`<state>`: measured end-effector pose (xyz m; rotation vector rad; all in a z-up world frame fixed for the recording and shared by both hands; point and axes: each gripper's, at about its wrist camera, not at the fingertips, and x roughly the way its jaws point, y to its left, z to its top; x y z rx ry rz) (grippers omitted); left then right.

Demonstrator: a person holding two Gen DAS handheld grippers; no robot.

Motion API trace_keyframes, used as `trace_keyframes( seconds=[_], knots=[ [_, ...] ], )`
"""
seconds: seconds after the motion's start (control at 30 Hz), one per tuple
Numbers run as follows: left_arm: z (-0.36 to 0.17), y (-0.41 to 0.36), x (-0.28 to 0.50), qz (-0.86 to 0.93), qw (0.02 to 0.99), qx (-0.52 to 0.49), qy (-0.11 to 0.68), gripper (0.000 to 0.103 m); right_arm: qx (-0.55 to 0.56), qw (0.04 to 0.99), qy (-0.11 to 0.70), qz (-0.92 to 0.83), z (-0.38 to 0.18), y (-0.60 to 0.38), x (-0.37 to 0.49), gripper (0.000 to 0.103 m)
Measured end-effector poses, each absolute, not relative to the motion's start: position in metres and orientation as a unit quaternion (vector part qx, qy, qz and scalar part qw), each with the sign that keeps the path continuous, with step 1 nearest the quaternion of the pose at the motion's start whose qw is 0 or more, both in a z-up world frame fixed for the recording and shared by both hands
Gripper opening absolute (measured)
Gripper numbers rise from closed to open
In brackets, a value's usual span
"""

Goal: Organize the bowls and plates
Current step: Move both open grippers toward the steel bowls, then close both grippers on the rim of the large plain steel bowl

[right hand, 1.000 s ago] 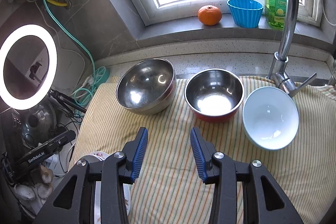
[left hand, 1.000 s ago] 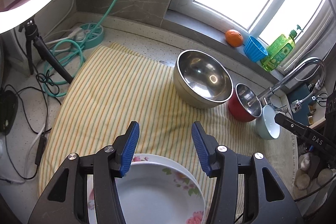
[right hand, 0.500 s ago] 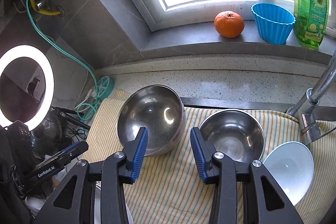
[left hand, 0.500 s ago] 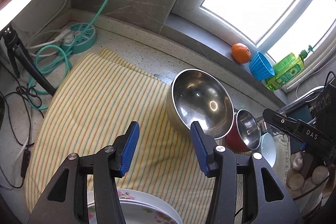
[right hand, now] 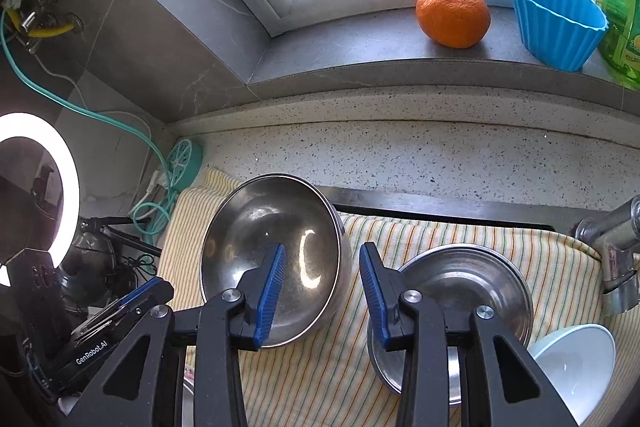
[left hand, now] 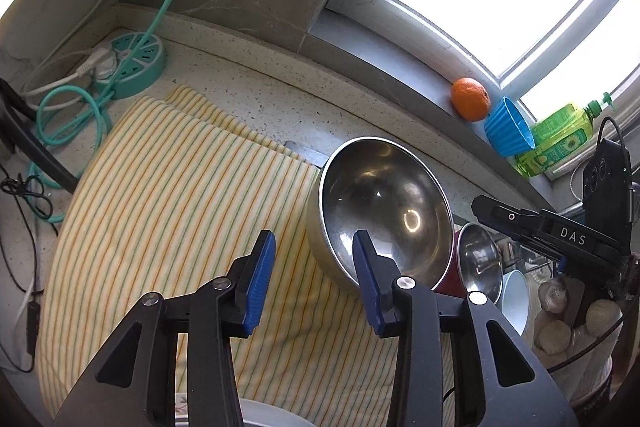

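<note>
Three bowls stand in a row on the striped cloth [right hand: 320, 379]: the large steel bowl [right hand: 276, 259] at about 10 o'clock of the right gripper [right hand: 322, 301], the red-sided steel bowl [right hand: 464, 291] at 3 o'clock, the pale ceramic bowl [right hand: 572, 367] further right. Both the right gripper and the left gripper [left hand: 310, 281] are closing with nothing between the pads. The steel looks light, stiff and slippery; I would pinch its thin rim. The ceramic one is probably fragile.

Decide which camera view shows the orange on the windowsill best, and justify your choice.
The right wrist view: the orange appears large, sharp and unobstructed, beside the blue cup. The left wrist view shows the same orange small, far off near the picture's right side.
</note>
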<state>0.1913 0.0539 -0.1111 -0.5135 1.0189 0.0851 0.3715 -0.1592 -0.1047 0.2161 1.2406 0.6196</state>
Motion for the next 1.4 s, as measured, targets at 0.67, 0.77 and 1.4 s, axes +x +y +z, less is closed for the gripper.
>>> trace_keyframes(
  seconds=[0.67, 0.77, 1.4],
  knots=[
    [-0.129, 0.05, 0.212, 0.031, 0.831, -0.236, 0.503, 0.012, 0.067, 0.754, 0.593, 0.275, -0.128, -0.137, 0.384, 0.018],
    [-0.13, 0.05, 0.214, 0.031, 0.831, -0.233, 0.504, 0.012, 0.065, 0.753, 0.594, 0.275, -0.13, -0.137, 0.383, 0.015],
    [-0.135, 0.046, 0.221, 0.032, 0.833, -0.217, 0.508, 0.006, 0.052, 0.751, 0.602, 0.268, -0.141, -0.136, 0.382, 0.006]
  ],
)
